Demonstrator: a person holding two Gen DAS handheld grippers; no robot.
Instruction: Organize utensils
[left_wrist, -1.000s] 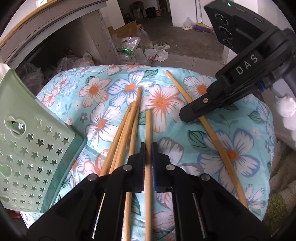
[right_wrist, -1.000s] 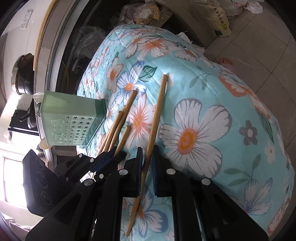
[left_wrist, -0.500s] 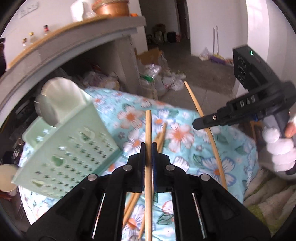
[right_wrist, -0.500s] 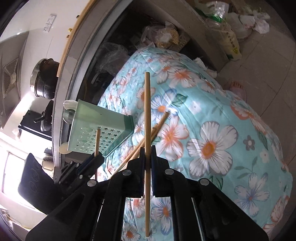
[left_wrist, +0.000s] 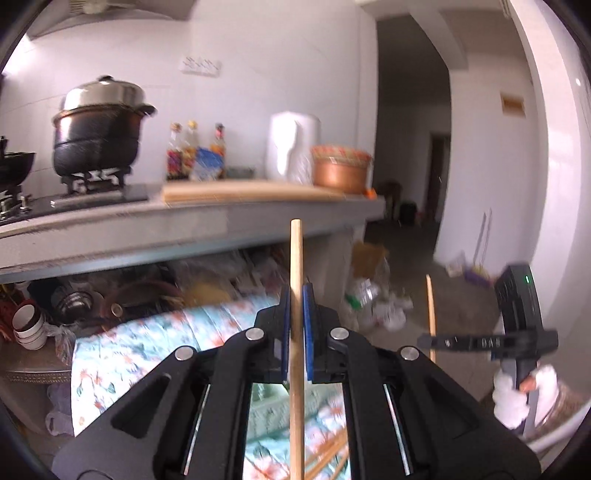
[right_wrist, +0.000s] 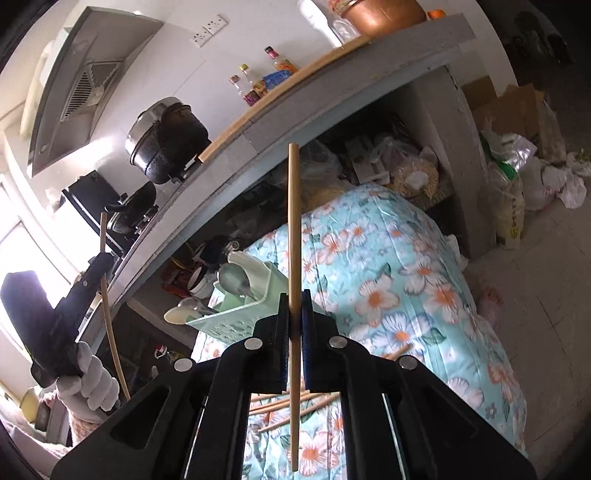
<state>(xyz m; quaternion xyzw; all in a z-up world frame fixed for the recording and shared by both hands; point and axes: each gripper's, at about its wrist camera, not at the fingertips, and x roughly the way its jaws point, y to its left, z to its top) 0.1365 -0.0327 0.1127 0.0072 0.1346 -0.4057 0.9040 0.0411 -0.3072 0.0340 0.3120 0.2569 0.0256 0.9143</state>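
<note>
My left gripper (left_wrist: 294, 314) is shut on a wooden chopstick (left_wrist: 296, 258) that stands upright between its blue pads, high above the floral cloth (left_wrist: 122, 365). My right gripper (right_wrist: 294, 314) is shut on a second chopstick (right_wrist: 293, 221), also upright. In each wrist view the other gripper appears off to the side with its stick: the right one (left_wrist: 424, 340) and the left one (right_wrist: 101, 260). A pale green utensil basket (right_wrist: 236, 321) holding spoons (right_wrist: 232, 277) lies on the cloth below. Several loose chopsticks (right_wrist: 295, 404) rest on the cloth under the right gripper.
A grey counter (left_wrist: 184, 221) runs behind, carrying a black pot (left_wrist: 98, 136), bottles (left_wrist: 192, 151), a white jug (left_wrist: 293, 147) and a copper bowl (left_wrist: 340, 170). Stacked bowls (left_wrist: 27, 325) and clutter fill the space under it. Bags (right_wrist: 517, 177) lie on the tiled floor at right.
Both grippers have risen off the floral cloth, each carrying its chopstick up. The sticks turned from lying flat to upright, and both views tilted up toward the counter.
</note>
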